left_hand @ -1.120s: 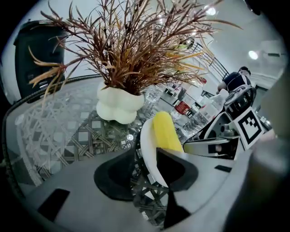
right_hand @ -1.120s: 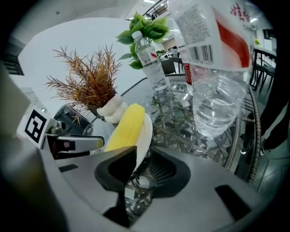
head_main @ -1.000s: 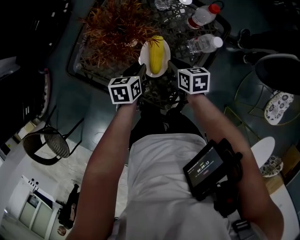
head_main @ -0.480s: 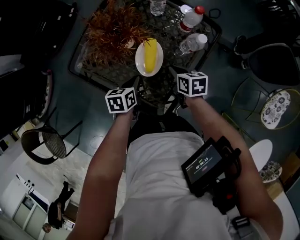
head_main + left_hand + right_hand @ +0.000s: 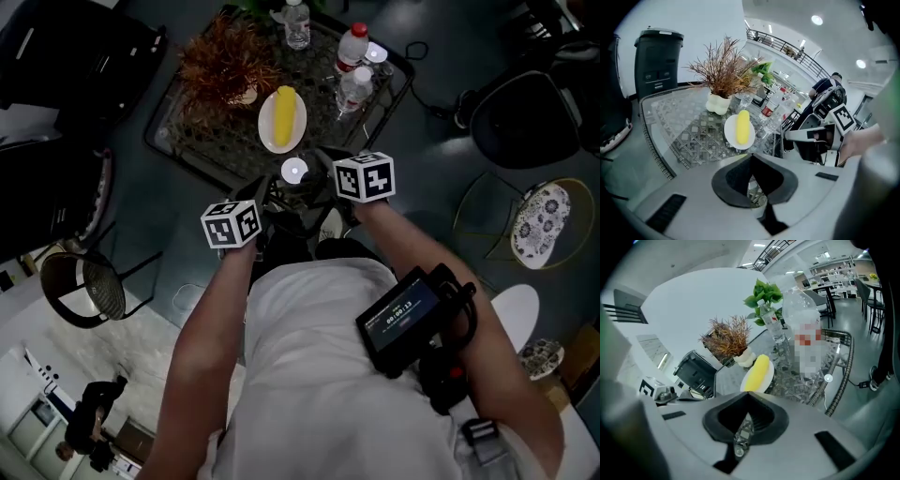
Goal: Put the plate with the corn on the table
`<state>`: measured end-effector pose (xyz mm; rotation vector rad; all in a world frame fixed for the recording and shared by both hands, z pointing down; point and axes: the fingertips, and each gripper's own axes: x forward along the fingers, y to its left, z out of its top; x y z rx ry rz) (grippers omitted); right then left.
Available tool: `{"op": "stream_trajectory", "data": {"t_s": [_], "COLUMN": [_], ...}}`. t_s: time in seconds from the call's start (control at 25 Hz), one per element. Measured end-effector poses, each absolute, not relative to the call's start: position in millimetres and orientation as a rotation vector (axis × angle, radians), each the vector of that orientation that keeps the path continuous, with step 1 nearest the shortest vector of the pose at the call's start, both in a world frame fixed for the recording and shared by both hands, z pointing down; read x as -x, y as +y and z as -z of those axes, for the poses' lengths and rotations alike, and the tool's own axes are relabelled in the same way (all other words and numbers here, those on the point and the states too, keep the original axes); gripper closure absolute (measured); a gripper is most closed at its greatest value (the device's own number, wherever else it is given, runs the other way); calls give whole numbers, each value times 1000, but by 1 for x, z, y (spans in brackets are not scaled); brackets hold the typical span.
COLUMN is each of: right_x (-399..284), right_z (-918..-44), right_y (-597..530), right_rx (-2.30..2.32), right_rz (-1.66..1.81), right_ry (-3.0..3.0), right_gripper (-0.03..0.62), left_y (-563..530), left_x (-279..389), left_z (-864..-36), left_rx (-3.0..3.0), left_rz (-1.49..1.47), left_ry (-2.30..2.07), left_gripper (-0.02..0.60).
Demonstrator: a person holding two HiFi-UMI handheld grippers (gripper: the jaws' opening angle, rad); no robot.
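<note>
Pulled back toward the body, left gripper (image 5: 751, 158) and right gripper (image 5: 747, 397), jaws pressed together on nothing. Ahead, now well apart: plate (image 5: 265, 129) with corn (image 5: 284, 112) flat on the table (image 5: 200, 142), beside the dried plant (image 5: 225, 61). Released; task apparently done.

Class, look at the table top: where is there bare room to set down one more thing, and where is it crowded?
Bare: the near-left stretch of the table, bordered by the plant, the plate and the near edge. Crowded: the far right, where the bottles stand close beside the plate.
</note>
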<state>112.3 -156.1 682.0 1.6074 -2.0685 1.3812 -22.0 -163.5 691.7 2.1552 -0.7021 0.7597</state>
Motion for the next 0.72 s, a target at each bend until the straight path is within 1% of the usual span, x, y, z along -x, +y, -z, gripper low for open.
{"op": "stream_trajectory", "data": {"t_s": [0.4,0.72], "right_x": [-80,-66], "right_z": [-613,-585], "right_y": [-83,-75], "right_rx": [-1608,-1589], "right_rz": [-1416,-1363], "right_ry": [-2200,-2328], "right_gripper": [585,585], "left_y": [-86,-71], "left_x": [43,45], "left_z": [-626,-605], "left_rx": [-2236,-2302], "left_rz": [-605,-523], "left_ry": [-710,-675], "left_gripper": [574,574]}}
